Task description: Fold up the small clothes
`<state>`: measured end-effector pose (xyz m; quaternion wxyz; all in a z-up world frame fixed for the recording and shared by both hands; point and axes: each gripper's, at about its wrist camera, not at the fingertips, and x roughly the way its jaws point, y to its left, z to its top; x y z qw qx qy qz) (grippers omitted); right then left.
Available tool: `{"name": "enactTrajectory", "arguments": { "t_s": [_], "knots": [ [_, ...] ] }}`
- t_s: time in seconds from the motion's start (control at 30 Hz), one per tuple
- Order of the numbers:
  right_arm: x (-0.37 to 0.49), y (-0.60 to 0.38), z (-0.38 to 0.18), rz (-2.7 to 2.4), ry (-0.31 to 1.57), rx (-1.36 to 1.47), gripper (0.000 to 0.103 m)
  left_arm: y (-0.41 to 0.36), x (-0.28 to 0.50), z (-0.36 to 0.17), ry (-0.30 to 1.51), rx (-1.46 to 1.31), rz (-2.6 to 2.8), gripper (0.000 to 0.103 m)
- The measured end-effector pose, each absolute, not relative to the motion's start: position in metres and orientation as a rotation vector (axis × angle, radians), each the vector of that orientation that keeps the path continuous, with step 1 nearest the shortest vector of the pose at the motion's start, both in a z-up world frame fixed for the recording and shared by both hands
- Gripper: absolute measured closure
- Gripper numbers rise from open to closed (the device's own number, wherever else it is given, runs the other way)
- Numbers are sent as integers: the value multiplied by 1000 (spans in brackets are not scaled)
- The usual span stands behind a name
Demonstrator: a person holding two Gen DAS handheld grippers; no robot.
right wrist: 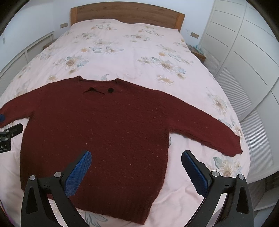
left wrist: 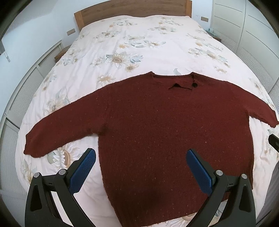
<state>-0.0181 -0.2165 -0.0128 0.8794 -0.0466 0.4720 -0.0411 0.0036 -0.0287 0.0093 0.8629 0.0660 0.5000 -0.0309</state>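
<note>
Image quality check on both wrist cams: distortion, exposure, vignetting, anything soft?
Left wrist: strong fisheye bowing, dark vignette in the corners, duvet near blown out, sweater dark with little texture, soft shadow between the open left gripper fingers. Right wrist: same bowing and vignette, pinker, more even exposure; right gripper sharp.

A sweater (left wrist: 157, 131) lies flat on the bed (left wrist: 132, 43), near the foot end, with its neck toward the headboard (left wrist: 132, 8). One sleeve (left wrist: 57, 136) goes out to the left and the other sleeve (right wrist: 209, 125) to the right. The left gripper (left wrist: 139, 157) and right gripper (right wrist: 136, 158) are above its bottom part, jaws wide apart. A wardrobe (right wrist: 244, 52) stands right of the bed.
</note>
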Motion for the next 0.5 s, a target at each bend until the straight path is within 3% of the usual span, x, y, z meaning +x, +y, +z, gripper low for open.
{"name": "enactTrajectory", "arguments": {
  "t_s": [0.5],
  "knots": [
    [-19,-217,-12,-87,986,-103,0,-29,2,3,1061,148,-70,1]
  ]
}}
